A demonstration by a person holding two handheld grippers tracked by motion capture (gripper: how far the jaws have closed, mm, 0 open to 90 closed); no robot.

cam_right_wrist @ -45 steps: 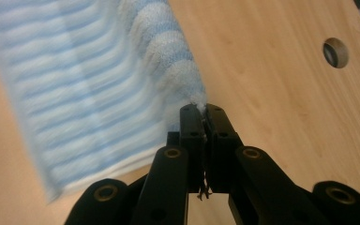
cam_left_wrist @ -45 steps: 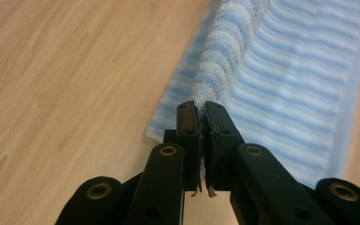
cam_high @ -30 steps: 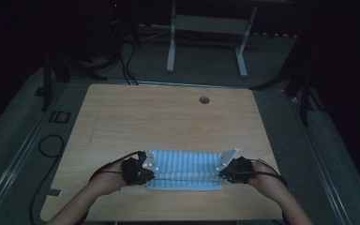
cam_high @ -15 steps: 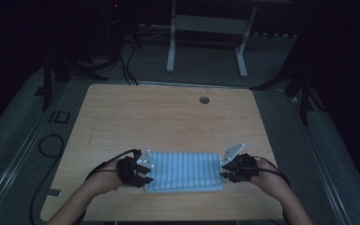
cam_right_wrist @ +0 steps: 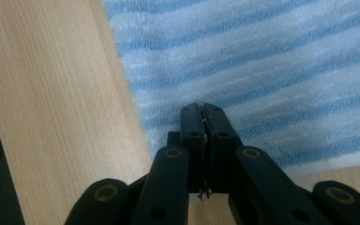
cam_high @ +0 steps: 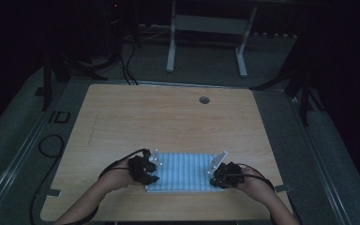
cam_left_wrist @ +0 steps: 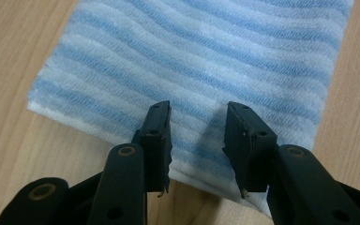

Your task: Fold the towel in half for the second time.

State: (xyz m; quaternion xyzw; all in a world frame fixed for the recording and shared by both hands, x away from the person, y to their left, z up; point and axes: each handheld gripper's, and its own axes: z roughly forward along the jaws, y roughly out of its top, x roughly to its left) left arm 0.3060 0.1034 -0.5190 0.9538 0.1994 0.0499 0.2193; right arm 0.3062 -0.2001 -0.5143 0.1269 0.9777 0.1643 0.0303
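— While the left tool (cam_left_wrist: pixel 199 140) is hovering over the near edge of the blue-and-white striped cloth (cam_left_wrist: pixel 201 61), how far apart are its jaws standing?

— They are standing partly apart, having just been opening, with a strip of the cloth lying in the gap between them. The pads are not pressing on it, so that tool is released.

— And the right tool (cam_right_wrist: pixel 201 126)?

— Its jaws have just been closing and are now sitting clenched together, over the edge of the same cloth. A few thin threads are hanging from between the pads, but whether any fabric is pinched there I cannot tell.

— Where is the cloth lying?

— It is lying flat on the pale wooden counter (cam_high: pixel 168 117), near the person's edge, between the two tools. In the high view the left tool (cam_high: pixel 143 169) is sitting at the cloth's (cam_high: pixel 183 171) left end and the right tool (cam_high: pixel 225 176) at its right end.

— What is it looking like up close?

— It is looking soft and fuzzy, a rectangle with wavy pale blue bands running across white. The counter is showing a fine straight grain, and the jaws are matte black with brass-coloured rivets.

— How many of each are you counting?

— One cloth, two tools, one counter, and one small round hole (cam_high: pixel 204 100) near the counter's far edge.
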